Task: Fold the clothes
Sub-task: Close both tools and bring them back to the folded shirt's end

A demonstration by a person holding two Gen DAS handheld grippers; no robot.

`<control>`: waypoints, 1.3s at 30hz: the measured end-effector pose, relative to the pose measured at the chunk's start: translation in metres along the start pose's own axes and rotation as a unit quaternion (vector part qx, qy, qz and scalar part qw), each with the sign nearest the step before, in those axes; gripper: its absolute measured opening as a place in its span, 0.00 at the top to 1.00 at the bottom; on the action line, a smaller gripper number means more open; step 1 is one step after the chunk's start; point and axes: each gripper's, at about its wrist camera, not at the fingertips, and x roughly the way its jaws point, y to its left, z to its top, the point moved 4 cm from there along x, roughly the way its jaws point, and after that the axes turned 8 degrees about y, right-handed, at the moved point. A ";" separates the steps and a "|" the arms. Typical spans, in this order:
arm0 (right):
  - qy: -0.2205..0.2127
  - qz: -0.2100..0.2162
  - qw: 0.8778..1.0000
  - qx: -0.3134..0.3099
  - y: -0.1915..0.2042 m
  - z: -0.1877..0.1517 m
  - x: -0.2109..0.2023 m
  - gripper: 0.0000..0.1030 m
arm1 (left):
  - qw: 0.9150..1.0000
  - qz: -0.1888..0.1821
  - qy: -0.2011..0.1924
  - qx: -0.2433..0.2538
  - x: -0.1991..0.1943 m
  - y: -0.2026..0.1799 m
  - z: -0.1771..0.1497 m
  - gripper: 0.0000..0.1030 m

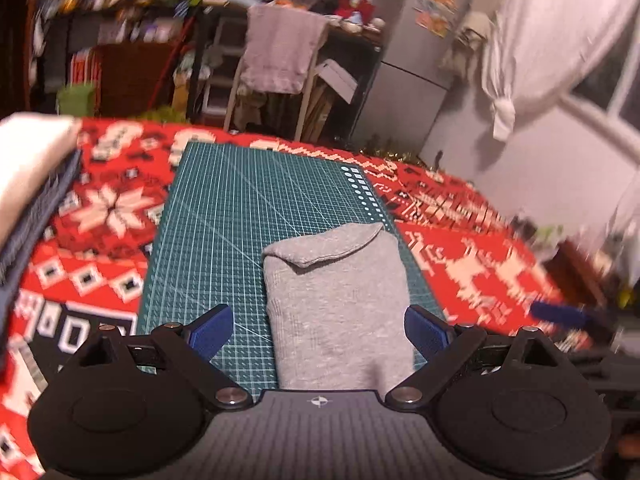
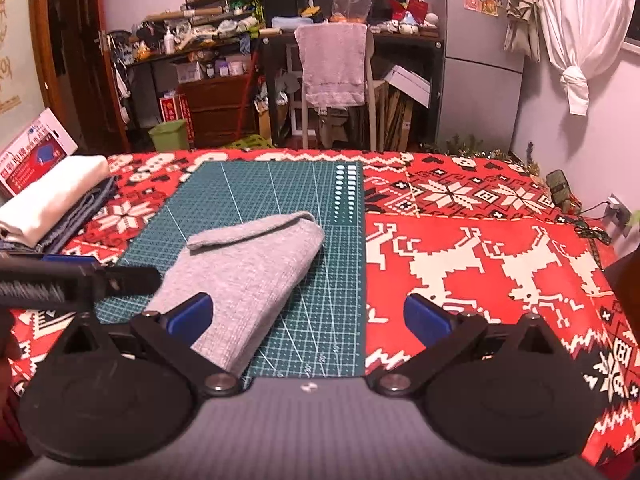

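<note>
A folded grey garment (image 1: 336,300) lies on the green cutting mat (image 1: 240,208), its top flap turned over at the far end. My left gripper (image 1: 318,332) is open, its blue fingers (image 1: 212,330) standing either side of the garment's near end without touching it. In the right wrist view the same grey garment (image 2: 248,272) sits on the mat (image 2: 288,192) ahead and to the left. My right gripper (image 2: 308,316) is open; its left finger (image 2: 190,314) overlaps the garment's near edge, and nothing is held. The left gripper's body (image 2: 80,278) shows at the left edge.
A red patterned cloth (image 2: 480,248) covers the table. A stack of folded clothes, white on top of blue (image 2: 52,204), lies at the left beside a box (image 2: 32,148). Behind the table stand a chair draped with a towel (image 2: 332,64), cluttered shelves and a fridge.
</note>
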 end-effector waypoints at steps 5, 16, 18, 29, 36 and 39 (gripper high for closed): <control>-0.016 0.011 1.000 0.004 0.001 0.002 -0.003 0.06 | 0.999 -0.005 -0.013 -0.030 -0.003 0.008 0.001 0.11; 0.027 0.120 0.992 -0.001 0.030 -0.007 0.017 0.92 | 0.998 -0.053 0.027 -0.034 0.010 0.009 -0.014 0.96; 0.037 0.132 0.990 -0.001 0.037 -0.010 0.022 0.92 | 0.997 -0.060 0.037 -0.027 0.013 0.007 -0.019 1.00; 0.084 0.123 0.988 -0.025 0.048 -0.034 0.042 0.92 | 0.994 -0.067 0.079 0.019 0.017 0.002 -0.035 1.00; 0.089 0.145 0.984 -0.046 0.057 -0.039 0.035 0.92 | 0.991 -0.056 0.109 0.045 0.014 -0.001 -0.047 1.00; 0.098 0.143 0.983 -0.053 0.058 -0.046 0.037 0.92 | 0.991 -0.055 0.113 0.041 0.015 0.003 -0.050 1.00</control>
